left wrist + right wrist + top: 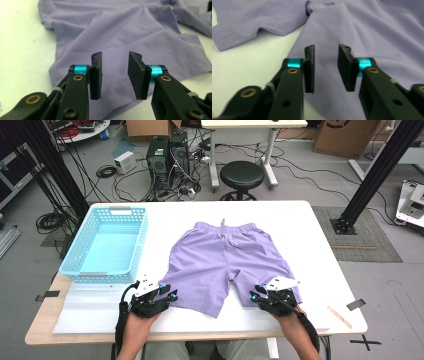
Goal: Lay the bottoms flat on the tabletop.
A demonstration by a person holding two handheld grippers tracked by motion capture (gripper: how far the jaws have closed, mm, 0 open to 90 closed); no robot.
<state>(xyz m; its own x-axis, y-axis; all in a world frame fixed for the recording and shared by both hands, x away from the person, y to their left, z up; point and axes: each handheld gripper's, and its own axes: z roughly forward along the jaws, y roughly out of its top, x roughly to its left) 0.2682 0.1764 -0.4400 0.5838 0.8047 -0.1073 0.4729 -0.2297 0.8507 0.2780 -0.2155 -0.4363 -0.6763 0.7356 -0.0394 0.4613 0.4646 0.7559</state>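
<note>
My left claw [170, 295] and right claw [256, 297] are both open at the near hems of the soft, floppy purple shorts [220, 257], good spots to pinch.

Purple shorts [222, 260] spread flat at tabletop centre, waistband w/ drawstring at far side, leg hems toward near edge.

Shorts [220, 257] flat at table [320, 245] centre, basket [107, 245] to their left, my left gripper [172, 295] and right gripper [254, 296] at the near leg hems, stick [340, 317] near right.
</note>
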